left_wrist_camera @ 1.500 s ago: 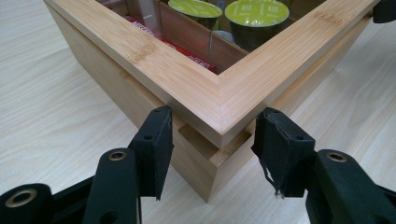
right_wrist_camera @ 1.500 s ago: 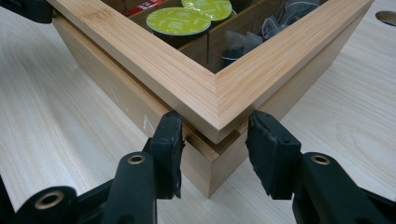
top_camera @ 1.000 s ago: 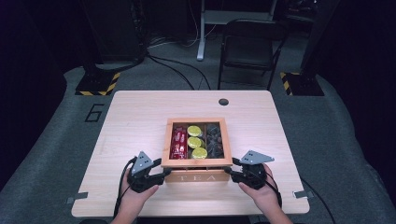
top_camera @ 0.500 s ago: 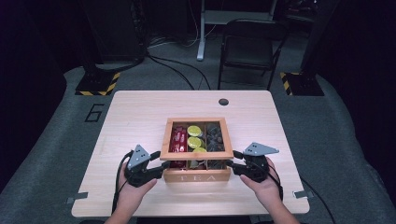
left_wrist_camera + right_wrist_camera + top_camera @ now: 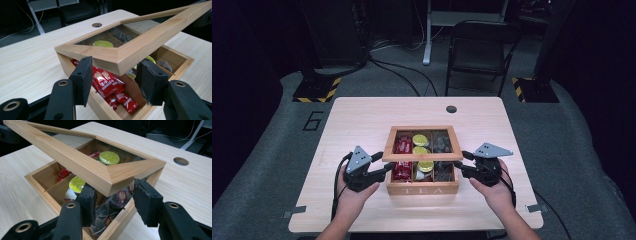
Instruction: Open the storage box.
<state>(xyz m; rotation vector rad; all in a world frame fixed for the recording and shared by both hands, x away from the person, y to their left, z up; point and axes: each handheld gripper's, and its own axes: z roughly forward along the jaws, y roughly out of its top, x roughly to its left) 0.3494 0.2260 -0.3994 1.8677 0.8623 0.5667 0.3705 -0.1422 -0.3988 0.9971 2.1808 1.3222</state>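
Both claws, left point(image 5: 384, 167) and right point(image 5: 462, 164), clamped the lid's point(image 5: 422, 157) front corners above the tea box point(image 5: 422, 189); stiff, light, glazed, fragile.

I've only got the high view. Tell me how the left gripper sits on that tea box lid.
Observer: The left gripper has its fingers either side of the lid's front corner. The lid is tilted up, with its front edge off the box.
Operator: Now the right one.
Observer: The right gripper straddles the other front corner the same way. I cannot tell whether the fingers squeeze the lid or just prop it.
Operator: Say what lies under that right corner.
Observer: Clear-wrapped tea bags, in the compartment just beyond the fingers.
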